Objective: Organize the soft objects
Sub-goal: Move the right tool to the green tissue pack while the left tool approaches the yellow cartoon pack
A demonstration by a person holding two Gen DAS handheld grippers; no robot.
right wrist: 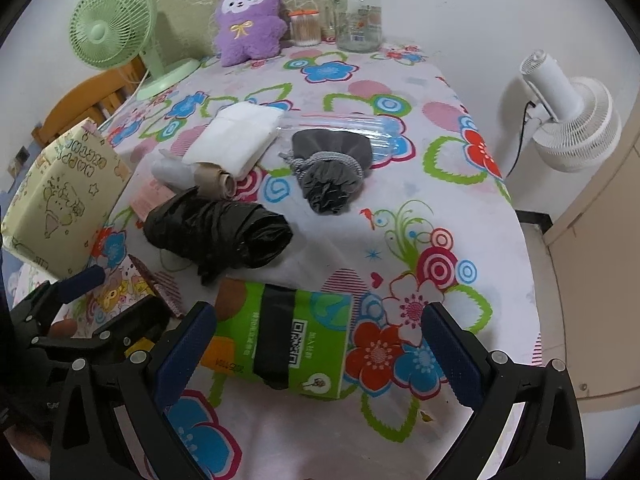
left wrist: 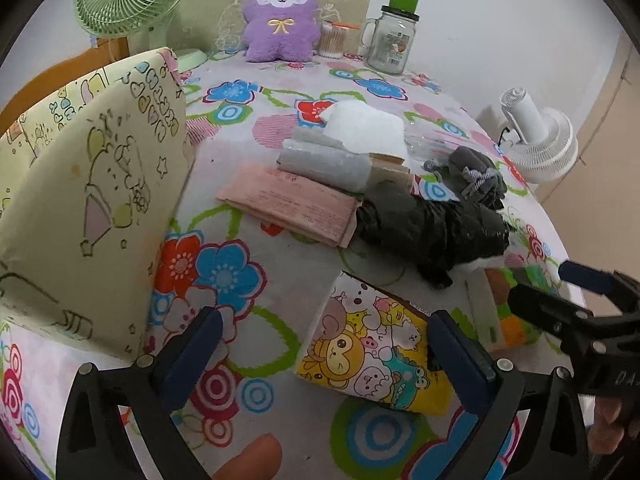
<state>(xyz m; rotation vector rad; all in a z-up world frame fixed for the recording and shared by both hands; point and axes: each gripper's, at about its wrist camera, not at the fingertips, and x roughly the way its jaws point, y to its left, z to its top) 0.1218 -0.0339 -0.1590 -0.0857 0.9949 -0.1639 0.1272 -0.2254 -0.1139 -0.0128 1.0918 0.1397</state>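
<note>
The black plastic bag roll (right wrist: 218, 236) lies near the middle of the tabletop (right wrist: 460, 184), which is covered in a flowered cloth, and serves as the landmark here. Just in front of it, toward the cameras, lies the green tissue pack (right wrist: 292, 340), between the wide-spread fingers of the right gripper (right wrist: 320, 354), which touch nothing. To the roll's left front sits the cartoon tissue pack (left wrist: 372, 344), with the left gripper (left wrist: 332, 356) open around its near end, pads apart from it. Left of the roll stands the cream patterned box (left wrist: 92, 200), tilted. Behind the roll lie a pink folded paper (left wrist: 292, 204), a grey-white roll (left wrist: 324, 164) and a white folded cloth (right wrist: 236, 140). Right behind it rests the grey drawstring pouch (right wrist: 328, 168). Far behind stands the purple plush toy (right wrist: 248, 20).
</note>
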